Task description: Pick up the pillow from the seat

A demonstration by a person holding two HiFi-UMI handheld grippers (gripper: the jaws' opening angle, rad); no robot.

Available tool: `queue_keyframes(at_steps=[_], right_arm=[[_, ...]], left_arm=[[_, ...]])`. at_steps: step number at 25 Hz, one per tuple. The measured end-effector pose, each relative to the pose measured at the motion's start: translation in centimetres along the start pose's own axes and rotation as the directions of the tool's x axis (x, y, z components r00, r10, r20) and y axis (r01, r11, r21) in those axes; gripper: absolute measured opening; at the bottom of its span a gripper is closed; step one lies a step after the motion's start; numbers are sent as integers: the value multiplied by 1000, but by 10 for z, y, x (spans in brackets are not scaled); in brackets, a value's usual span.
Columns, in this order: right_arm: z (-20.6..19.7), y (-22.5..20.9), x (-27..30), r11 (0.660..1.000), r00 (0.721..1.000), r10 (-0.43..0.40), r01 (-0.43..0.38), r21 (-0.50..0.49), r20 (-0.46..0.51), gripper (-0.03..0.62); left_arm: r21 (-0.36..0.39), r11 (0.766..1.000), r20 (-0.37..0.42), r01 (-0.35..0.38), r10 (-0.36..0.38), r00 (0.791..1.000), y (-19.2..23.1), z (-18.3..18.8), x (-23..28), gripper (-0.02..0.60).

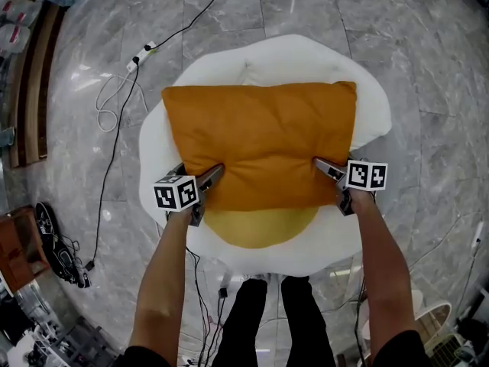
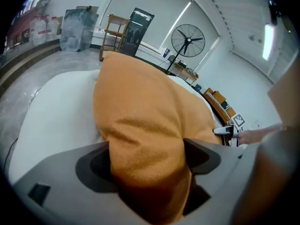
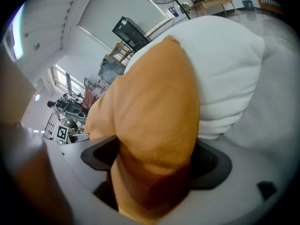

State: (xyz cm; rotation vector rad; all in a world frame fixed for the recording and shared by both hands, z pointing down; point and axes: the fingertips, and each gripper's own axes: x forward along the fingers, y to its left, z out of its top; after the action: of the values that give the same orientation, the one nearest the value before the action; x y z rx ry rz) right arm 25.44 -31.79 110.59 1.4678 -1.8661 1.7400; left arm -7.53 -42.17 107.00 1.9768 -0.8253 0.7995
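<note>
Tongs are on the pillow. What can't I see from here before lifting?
Seat middle: head view, pillow covers it.
Left tongs: left gripper view, pillow fabric buries the pad faces.
Right tongs: right gripper view, same.
Pillow underside: no view; whether it has left the seat is unclear.

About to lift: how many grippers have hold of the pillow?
2. The left gripper clamps the orange pillow at its near-left corner, and the right gripper clamps its near-right corner. Fabric fills both sets of jaws. Neither is hidden.
</note>
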Motion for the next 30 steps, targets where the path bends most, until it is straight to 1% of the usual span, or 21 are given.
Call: queue_keyframes(at_steps=[1, 2, 3, 5, 7, 9, 13, 15, 20, 23, 27, 30], right_arm=[[-1, 3, 0, 1000, 1000, -3, 3, -16, -6, 460], [-2, 6, -1, 999, 1000, -11, 11, -39, -13, 410], [-4, 8, -3, 997, 999, -27, 25, -67, -22, 358], [-5, 16, -9, 990, 997, -65, 60, -125, -32, 284], [-1, 27, -17, 982, 995, -89, 82, -170, -32, 237], [4, 39, -28, 974, 994, -106, 100, -201, -19, 212], [4, 69, -69, 970, 992, -119, 123, -209, 30, 199], [9, 89, -95, 967, 991, -117, 128, -221, 65, 201], [51, 148, -157, 946, 976, -106, 158, -284, 189, 204], [71, 192, -201, 930, 962, -88, 172, -325, 257, 209], [98, 249, -261, 908, 940, -47, 182, -378, 338, 209], [106, 293, -307, 896, 922, -32, 198, -397, 386, 209]], left_arm=[[14, 1000, 7, -6, 6, 1000, -3, 1, -1, 438], [26, 1000, 12, -13, 12, 1000, -6, 1, -3, 413], [36, 999, 16, -19, 19, 1000, -10, 1, -6, 390], [51, 998, 22, -31, 29, 999, -18, 0, -13, 338], [57, 998, 27, -41, 39, 999, -26, 4, -21, 291], [58, 997, 33, -49, 47, 998, -35, 11, -30, 269], [72, 996, 57, -46, 42, 997, -60, 21, -69, 258], [87, 995, 86, -43, 35, 996, -75, 31, -93, 258], [122, 991, 199, -56, 31, 980, -112, 82, -158, 258], [149, 987, 262, -61, 20, 965, -137, 112, -208, 258], [183, 980, 350, -78, 9, 937, -174, 151, -275, 256], [198, 976, 399, -89, 3, 917, -201, 171, -329, 255]])
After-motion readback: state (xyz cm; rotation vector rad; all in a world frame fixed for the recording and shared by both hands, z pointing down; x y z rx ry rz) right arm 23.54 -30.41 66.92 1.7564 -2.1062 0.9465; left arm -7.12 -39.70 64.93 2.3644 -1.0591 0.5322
